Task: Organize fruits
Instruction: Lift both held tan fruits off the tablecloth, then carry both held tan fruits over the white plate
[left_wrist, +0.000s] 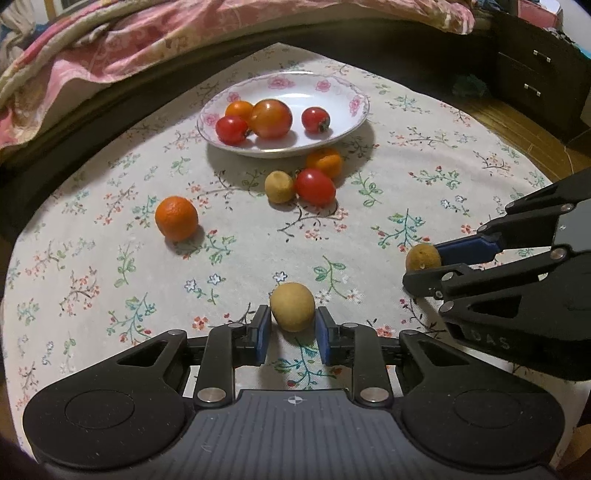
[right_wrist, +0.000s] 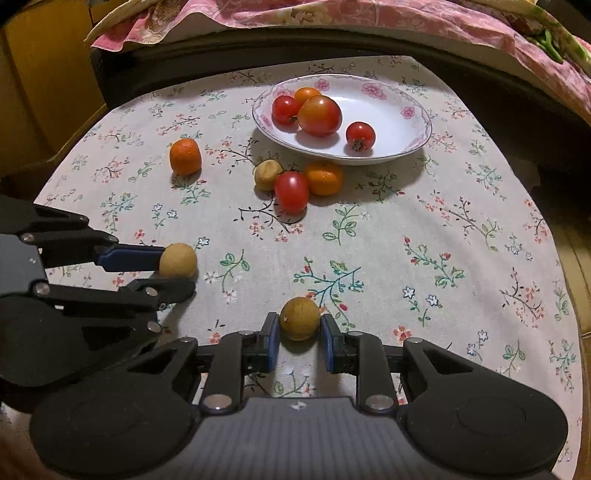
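My left gripper (left_wrist: 293, 311) is shut on a tan round fruit (left_wrist: 292, 306) low over the floral tablecloth (left_wrist: 110, 258). My right gripper (right_wrist: 300, 317) is shut on a second, darker tan fruit (right_wrist: 299, 318), and it also shows at the right of the left wrist view. Farther back is a white plate with a pink flower rim (left_wrist: 354, 92) that holds two red tomatoes, a large orange-red tomato (left_wrist: 270, 119) and a small orange one. In front of the plate lie a tangerine (left_wrist: 324, 161), a red tomato (left_wrist: 315, 186) and a third tan fruit (left_wrist: 279, 186). A lone tangerine (left_wrist: 176, 218) sits to the left.
A bed with a pink quilt (left_wrist: 110, 48) runs along the table's far edge. A dark drawer unit (left_wrist: 535, 74) stands at the back right over wooden floor. The two grippers are side by side near the table's front edge.
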